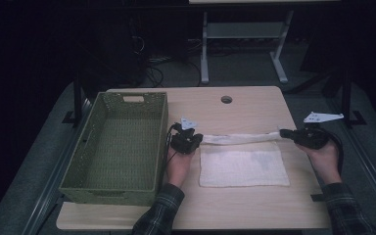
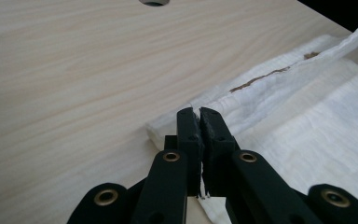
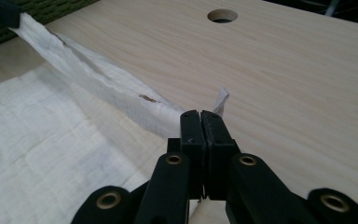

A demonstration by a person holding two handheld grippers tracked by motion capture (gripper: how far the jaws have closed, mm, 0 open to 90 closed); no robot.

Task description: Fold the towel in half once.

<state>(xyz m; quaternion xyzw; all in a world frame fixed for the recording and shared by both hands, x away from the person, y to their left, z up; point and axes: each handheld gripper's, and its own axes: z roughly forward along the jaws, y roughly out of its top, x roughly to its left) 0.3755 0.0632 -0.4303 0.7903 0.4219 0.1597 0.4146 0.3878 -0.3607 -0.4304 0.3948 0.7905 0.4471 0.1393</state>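
Observation:
A white cloth (image 1: 244, 166) lies flat on the wooden table (image 1: 245, 210), its far edge lifted and stretched into a rolled band (image 1: 240, 138). My left gripper (image 1: 199, 139) is shut on the band's left corner; in the left gripper view the jaws pinch the cloth (image 2: 279, 88) at the left gripper (image 2: 199, 114). My right gripper (image 1: 282, 132) is shut on the right corner, and the right gripper view shows the right gripper (image 3: 200, 117) clamping the cloth (image 3: 98, 79), with a small tip of fabric sticking up past the jaws. The band has a small brown mark.
A green woven basket (image 1: 122, 188) stands at the left of the table, close beside my left hand. A round cable hole (image 1: 226, 99) sits in the tabletop at the far middle. Beyond the table stand a white desk frame (image 1: 245, 34) and cables on the dark floor.

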